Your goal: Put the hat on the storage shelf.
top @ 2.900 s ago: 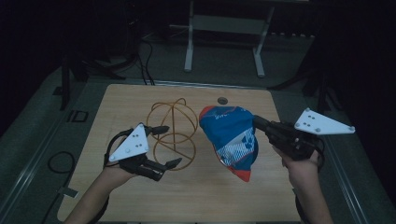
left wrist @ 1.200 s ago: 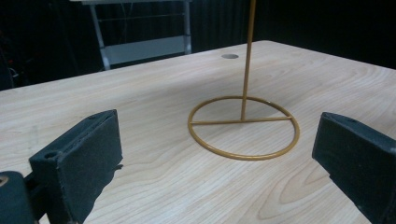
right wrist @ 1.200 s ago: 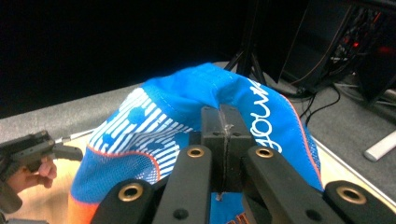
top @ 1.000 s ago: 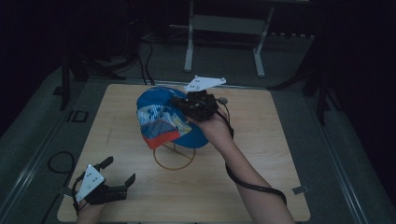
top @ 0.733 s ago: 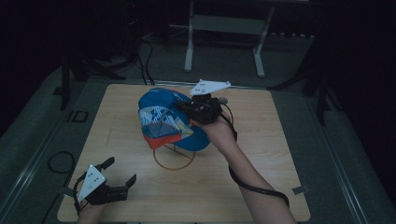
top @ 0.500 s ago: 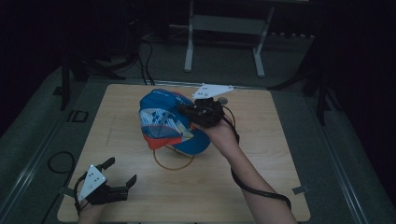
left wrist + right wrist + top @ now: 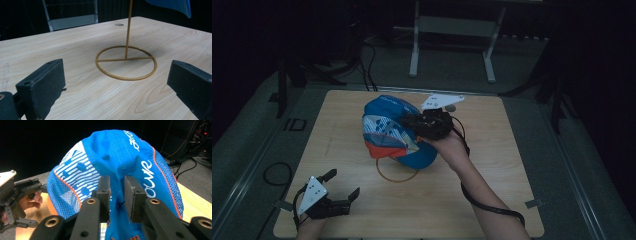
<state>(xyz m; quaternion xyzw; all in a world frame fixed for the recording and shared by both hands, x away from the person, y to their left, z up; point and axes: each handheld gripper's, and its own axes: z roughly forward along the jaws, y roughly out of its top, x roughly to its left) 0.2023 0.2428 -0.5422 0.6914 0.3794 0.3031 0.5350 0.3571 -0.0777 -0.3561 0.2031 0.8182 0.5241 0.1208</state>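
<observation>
Nearest the person, L gripper (image 7: 343, 191) sits low at the front-left corner of the worktop (image 7: 512, 165), jaws spread wide w/ nothing between them; in the left gripper view its two black pads frame bare wood, the stand just beyond; hand behind it barely in frame in the high view.

Mid-worktop: wire stand (image 7: 126, 62), brass-coloured; flat ring base w/ a crossbar lying on the wood, thin rod rising upright from the crossbar; base ring also seen in the high view (image 7: 396, 172), partly under the cap.

Above the stand: blue cap (image 7: 393, 131), white-striped panel, orange trim, mesh sides; it sits over the top of the stand, off the wood; a blue edge of it hangs at the top of the left gripper view (image 7: 172, 5).

R gripper (image 7: 409, 121) reaches in from the right side, arm stretched across the worktop; jaws clenched on a fold of cap fabric, seen close in the right gripper view (image 7: 116, 195); white lettering on the cap just beside the jaws.

Far: small round hole (image 7: 119, 24) in the worktop near its back edge; beyond, a metal frame (image 7: 452, 30) on the floor, cables beside it.
</observation>
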